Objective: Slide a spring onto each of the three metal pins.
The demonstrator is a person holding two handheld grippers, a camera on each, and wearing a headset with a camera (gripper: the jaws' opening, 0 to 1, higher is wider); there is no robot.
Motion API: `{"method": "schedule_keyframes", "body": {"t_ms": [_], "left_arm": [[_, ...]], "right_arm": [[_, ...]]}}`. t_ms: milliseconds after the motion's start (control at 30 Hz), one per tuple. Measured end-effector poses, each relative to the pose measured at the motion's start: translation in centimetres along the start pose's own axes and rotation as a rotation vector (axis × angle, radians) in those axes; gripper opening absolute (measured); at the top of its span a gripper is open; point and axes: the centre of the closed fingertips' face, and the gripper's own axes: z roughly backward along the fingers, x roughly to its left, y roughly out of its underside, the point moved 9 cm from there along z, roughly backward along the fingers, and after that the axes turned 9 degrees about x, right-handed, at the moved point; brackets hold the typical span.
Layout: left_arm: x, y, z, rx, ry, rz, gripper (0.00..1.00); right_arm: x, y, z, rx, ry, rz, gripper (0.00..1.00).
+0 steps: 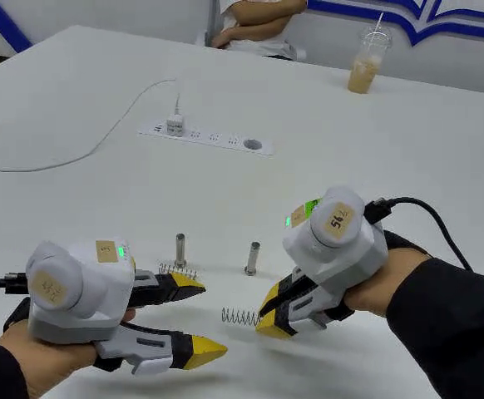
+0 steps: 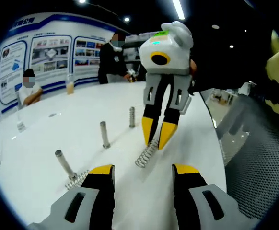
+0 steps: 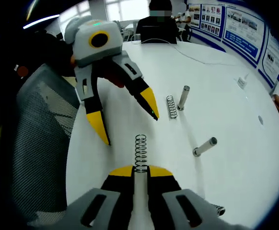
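Right gripper (image 3: 140,171) clamps a spring (image 3: 140,152) jutting past its tips. Left gripper (image 2: 143,170) gapes wide, empty; another spring (image 2: 77,178) lies by its left jaw, seemingly touching a pin (image 2: 64,164).

Three short grey metal pins stand upright in a row on the white desk: left pin (image 1: 180,249), middle pin (image 1: 253,258) and right pin (image 2: 132,116). The left and middle ones are bare. A thin wire spring (image 1: 240,316) lies horizontal, near of the middle pin. Its right end is clamped in the right gripper (image 1: 269,322) and its free end points left. A second spring (image 1: 178,270) lies flat on the desk, just beside the foot of the left pin, on its near side.
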Motion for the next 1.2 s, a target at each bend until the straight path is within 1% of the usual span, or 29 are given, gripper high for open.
{"method": "schedule_keyframes", "body": {"t_ms": [167, 333, 567, 733, 800, 867, 967, 1200], "left_arm": [[-0.4, 0.0, -0.3, 0.011, 0.014, -0.048, 0.43], [-0.9, 0.0, -0.4, 0.015, 0.021, -0.11, 0.34], [-1.1, -0.1, -0.6, 0.015, 0.026, -0.159, 0.25], [-1.3, -0.2, -0.6, 0.009, 0.031, -0.189, 0.16], [-1.4, -0.2, -0.7, 0.01, 0.036, -0.196, 0.13], [-1.5, -0.2, -0.7, 0.015, 0.036, -0.204, 0.13], [-1.5, -0.3, -0.7, 0.011, 0.038, -0.203, 0.12], [-1.4, -0.4, -0.8, 0.002, 0.035, -0.195, 0.12]], "right_arm": [[0.6, -0.6, 0.4, 0.003, -0.014, 0.027, 0.11], [1.1, -0.9, 0.5, 0.019, -0.031, 0.047, 0.11], [1.6, -1.5, 0.5, 0.035, -0.043, 0.064, 0.11], [1.8, -1.6, 0.6, 0.039, -0.049, 0.064, 0.11], [1.8, -1.6, 0.7, 0.041, -0.046, 0.063, 0.11], [1.9, -1.7, 0.8, 0.041, -0.048, 0.062, 0.11], [2.0, -1.9, 1.2, 0.037, -0.044, 0.065, 0.11], [2.0, -2.8, 2.3, -0.001, -0.018, 0.077, 0.11]]}}
